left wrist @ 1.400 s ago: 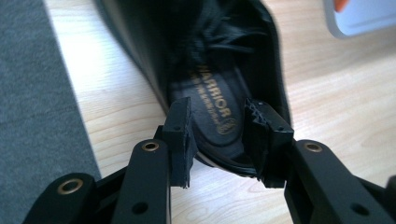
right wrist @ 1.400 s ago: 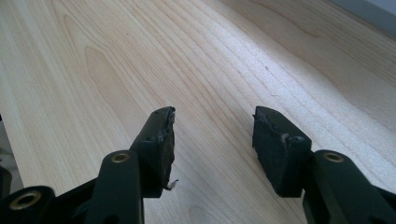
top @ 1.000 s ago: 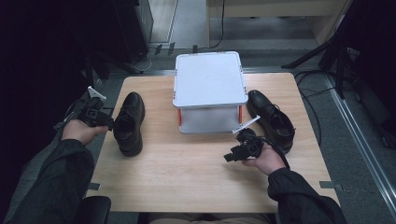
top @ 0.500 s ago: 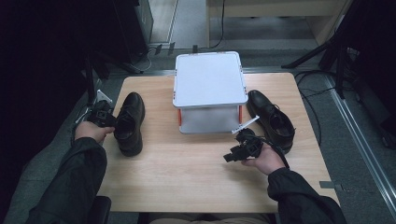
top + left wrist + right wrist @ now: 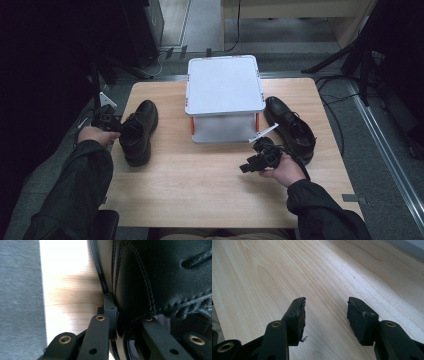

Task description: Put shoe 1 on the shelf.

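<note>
Left shoe [image 5: 138,131]: on tabletop [image 5: 200,185], unlifted.
Left tongs [image 5: 117,320]: straddling its side wall, grip just forming.
Right tongs [image 5: 325,315]: wide, holding nothing.
Left to do: lift.

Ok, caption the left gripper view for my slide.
Left tool straddling the side wall of a black leather shoe on the table.

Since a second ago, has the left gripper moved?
Yes. The left gripper has shifted right, toward the left shoe, and now straddles its side wall; the white box marks the fixed reference.
</note>
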A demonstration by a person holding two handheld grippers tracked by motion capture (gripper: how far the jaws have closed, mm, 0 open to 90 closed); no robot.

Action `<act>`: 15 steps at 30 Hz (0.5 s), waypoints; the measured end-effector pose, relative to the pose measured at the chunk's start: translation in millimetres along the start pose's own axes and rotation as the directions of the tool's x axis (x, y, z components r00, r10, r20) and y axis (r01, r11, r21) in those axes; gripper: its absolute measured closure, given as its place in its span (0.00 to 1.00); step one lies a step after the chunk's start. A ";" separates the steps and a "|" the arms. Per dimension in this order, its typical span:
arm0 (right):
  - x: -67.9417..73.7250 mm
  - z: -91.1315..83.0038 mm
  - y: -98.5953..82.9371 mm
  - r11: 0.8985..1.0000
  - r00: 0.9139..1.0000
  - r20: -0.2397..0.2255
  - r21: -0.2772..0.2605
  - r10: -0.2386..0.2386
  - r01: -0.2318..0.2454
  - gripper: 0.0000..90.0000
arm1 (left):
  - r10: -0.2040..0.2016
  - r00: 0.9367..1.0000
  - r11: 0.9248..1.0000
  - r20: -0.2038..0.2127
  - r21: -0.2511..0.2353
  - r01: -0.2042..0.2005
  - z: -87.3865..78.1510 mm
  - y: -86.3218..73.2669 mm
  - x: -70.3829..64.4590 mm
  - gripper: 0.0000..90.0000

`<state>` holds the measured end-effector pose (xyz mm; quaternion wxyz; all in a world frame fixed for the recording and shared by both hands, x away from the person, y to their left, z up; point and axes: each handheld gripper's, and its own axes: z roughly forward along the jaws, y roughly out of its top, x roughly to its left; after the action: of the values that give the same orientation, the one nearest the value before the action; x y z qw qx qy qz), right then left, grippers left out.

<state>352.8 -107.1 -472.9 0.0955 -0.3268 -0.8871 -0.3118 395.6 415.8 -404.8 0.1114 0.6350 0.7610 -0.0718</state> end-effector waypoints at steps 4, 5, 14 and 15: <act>-0.5 -1.1 -0.2 1.000 1.000 -0.001 -0.004 0.003 -0.003 0.55 | 0.011 1.000 1.000 -0.001 -0.002 -0.011 -8.8 5.8 -11.2 0.94; -0.5 -1.3 -0.1 1.000 1.000 0.000 -0.003 0.002 -0.002 0.55 | 0.013 1.000 1.000 0.002 -0.003 -0.013 -10.8 6.9 -13.2 0.94; 0.7 -0.7 0.0 1.000 1.000 -0.007 0.004 -0.009 0.009 0.55 | 0.002 1.000 1.000 0.004 -0.021 -0.002 -45.2 23.5 -46.7 0.93; 0.8 -0.7 -0.1 1.000 1.000 -0.007 0.004 -0.009 0.010 0.55 | 0.007 1.000 1.000 0.000 -0.021 -0.007 -49.3 25.3 -51.3 0.93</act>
<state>352.1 -107.1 -472.1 0.0978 -0.3212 -0.8889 -0.3116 425.2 384.1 -343.1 0.1183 0.6366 0.7594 -0.0636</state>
